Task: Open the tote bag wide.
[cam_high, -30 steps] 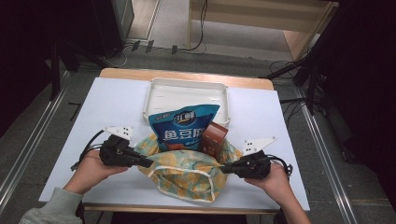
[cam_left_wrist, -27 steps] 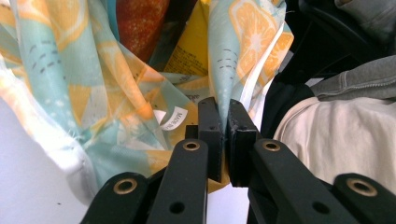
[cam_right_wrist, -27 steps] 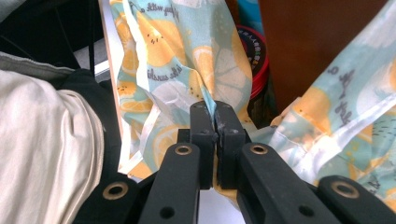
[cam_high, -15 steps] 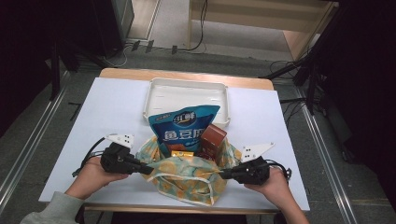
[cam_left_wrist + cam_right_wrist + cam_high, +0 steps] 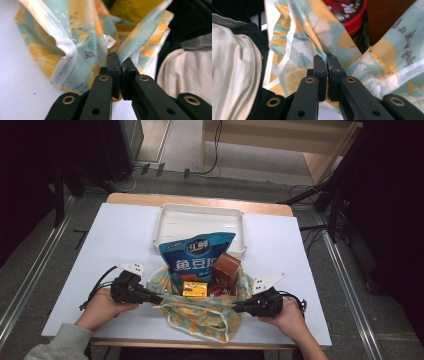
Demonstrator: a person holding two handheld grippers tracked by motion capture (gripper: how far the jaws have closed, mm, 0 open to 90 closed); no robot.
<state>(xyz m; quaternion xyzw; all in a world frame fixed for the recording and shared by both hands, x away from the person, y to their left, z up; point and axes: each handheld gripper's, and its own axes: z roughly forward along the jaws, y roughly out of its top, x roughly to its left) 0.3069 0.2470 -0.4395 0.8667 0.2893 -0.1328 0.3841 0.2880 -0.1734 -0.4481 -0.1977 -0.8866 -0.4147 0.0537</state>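
Left tool (image 5: 156, 298) clamped tight on the left edge of the cloth bag (image 5: 200, 315); fabric is pinched between its jaws in the left gripper view (image 5: 119, 66). Right tool (image 5: 239, 308) likewise closed on the bag's right edge, cloth pinched in the right gripper view (image 5: 326, 63). Bag sits at the near edge of the white worktop (image 5: 115, 235), mouth spread between both tools. Inside: yellow box (image 5: 195, 289), red-lidded tub (image 5: 218, 291), brown box (image 5: 226, 266), blue snack packet (image 5: 196, 256) standing upright. Just behind the bag, a white tray (image 5: 200, 215).
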